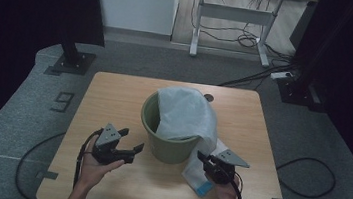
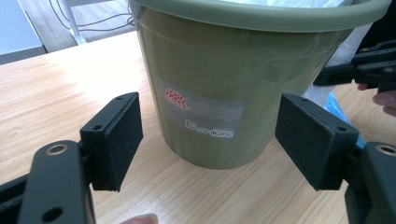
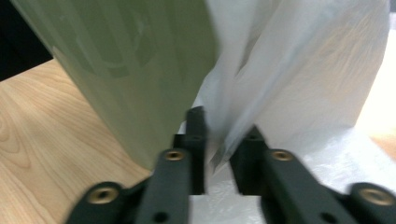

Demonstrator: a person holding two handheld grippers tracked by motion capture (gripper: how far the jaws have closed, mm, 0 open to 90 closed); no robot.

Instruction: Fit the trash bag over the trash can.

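Right gripper (image 3: 215,154) is pinched in on the white plastic bag (image 1: 183,113), its jaws nearly together with a fold of film caught between them, low beside the green bucket (image 1: 168,136). The bag itself sits half stuffed in the bucket, spilling over the near right rim and down onto the wooden table (image 1: 114,97). The bucket stands around the middle of the tabletop.

Left gripper (image 2: 210,144) waits with jaws spread wide, nothing in them, the bucket wall just ahead and between the 2 pads (image 2: 119,135).

To do this well, I'd say: keep the pinch firm on the film, draw it gently so it doesn't tear or slip, and let the left jaws steady the bucket (it looks light enough to tip or skid).

The table is pale wood grain, bare apart from these things. Around it lies grey carpet, cables trailing across, a desk frame against the far wall, and dark curtains on both sides.
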